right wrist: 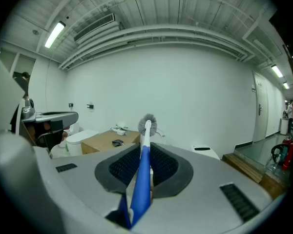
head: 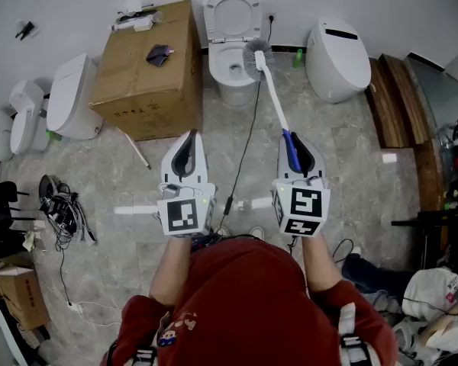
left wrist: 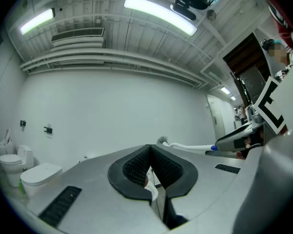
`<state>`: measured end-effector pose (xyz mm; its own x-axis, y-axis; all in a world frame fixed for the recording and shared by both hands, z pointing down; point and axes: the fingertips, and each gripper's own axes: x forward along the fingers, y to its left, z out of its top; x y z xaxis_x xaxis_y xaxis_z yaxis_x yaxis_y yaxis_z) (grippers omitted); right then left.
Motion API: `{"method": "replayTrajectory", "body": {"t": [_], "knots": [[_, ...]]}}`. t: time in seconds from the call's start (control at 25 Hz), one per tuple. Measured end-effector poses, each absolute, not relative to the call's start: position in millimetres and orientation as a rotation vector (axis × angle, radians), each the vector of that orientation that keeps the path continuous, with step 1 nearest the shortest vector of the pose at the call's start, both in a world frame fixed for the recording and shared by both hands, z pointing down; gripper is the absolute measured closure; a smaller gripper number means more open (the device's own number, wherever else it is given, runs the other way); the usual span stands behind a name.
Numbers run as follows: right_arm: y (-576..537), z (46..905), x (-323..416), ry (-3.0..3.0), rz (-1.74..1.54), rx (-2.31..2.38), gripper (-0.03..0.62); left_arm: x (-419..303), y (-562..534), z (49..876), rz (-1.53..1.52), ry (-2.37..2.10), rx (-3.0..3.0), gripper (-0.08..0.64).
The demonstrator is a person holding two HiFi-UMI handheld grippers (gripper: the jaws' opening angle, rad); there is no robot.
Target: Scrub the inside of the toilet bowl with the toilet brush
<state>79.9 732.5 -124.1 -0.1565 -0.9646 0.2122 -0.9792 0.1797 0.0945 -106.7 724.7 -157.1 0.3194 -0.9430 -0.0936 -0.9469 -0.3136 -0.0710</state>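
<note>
The right gripper (head: pixel 292 140) has its jaws closed on the blue grip (right wrist: pixel 142 179) of the toilet brush (head: pixel 272 91) and holds it near the butt end. The white shaft runs forward out of the pads to the grey bristle head (head: pixel 255 56). In the head view that head lies over the right side of the toilet bowl (head: pixel 216 67), whose lid stands up. I cannot tell whether the bristles touch the rim or hang above it.

The left gripper (head: pixel 188 139) is beside the right one with its jaws together on nothing.

The brush looks light and stiff — thin plastic with springy bristles — so its weight should be no trouble. The length may be. Held this far back, any push at the bristles would likely lever hard against the pads, and the smooth grip could turn or slide between them. The blue section seems the right place to hold, squarely and firmly — a hold further along the shaft would give more control but less reach into the bowl.
</note>
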Motion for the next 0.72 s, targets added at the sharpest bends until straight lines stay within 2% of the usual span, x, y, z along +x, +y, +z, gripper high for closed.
{"method": "replayTrajectory", "body": {"t": [0.72], "knots": [[734, -117, 104, -2.261, 0.127, 1.861, 0.531, -76, 726, -151, 0.013, 1.779, -2.459, 0.549]]}}
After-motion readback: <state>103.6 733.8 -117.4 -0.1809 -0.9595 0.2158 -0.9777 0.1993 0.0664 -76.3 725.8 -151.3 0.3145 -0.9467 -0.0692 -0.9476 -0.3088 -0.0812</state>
